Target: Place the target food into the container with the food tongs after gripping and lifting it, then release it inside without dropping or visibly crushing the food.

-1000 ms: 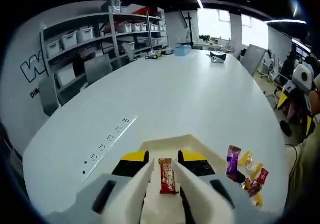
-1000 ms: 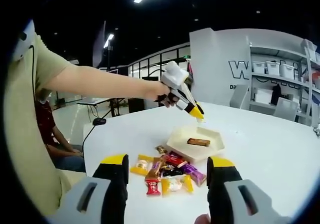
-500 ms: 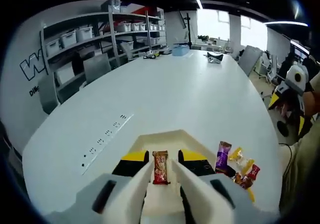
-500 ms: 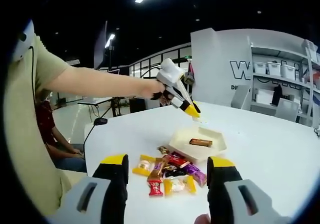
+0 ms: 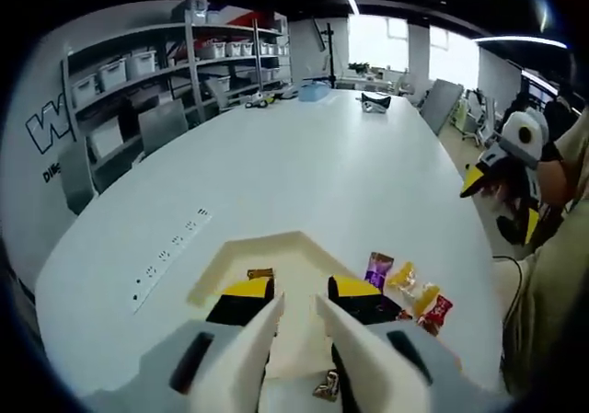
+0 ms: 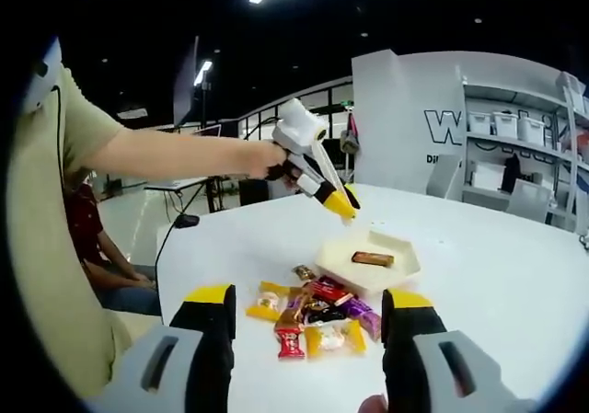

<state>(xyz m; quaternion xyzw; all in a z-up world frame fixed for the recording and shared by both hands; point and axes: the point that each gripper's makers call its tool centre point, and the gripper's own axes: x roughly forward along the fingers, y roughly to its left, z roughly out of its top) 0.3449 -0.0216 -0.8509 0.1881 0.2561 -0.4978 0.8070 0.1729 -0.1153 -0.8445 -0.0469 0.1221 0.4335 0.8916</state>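
Note:
A cream hexagonal tray (image 5: 285, 252) lies on the white table, and a brown candy bar (image 5: 260, 273) rests inside it. My left gripper (image 5: 299, 293) hovers over the tray's near side, its yellow-tipped jaws a little apart with nothing between them. Wrapped sweets (image 5: 409, 289) lie in a pile to the tray's right. In the right gripper view the left gripper (image 6: 340, 201) hangs above the tray (image 6: 342, 258), the bar (image 6: 373, 259) sits within it, and the pile (image 6: 313, 314) lies in front. My right gripper (image 6: 308, 298) is wide open and holds nothing, well back from the pile.
One small gold-brown sweet (image 5: 324, 385) lies under my left jaws. A socket strip (image 5: 170, 247) is set into the table (image 5: 304, 165) at left. Shelves with bins (image 5: 138, 73) line the wall. The right gripper (image 5: 502, 169) is held off the table's right edge. A seated person (image 6: 92, 247) is behind.
My left gripper has drawn back from the tray toward the person. The bar, earlier seen between its jaws, stays lying in the tray. The right gripper has barely moved.

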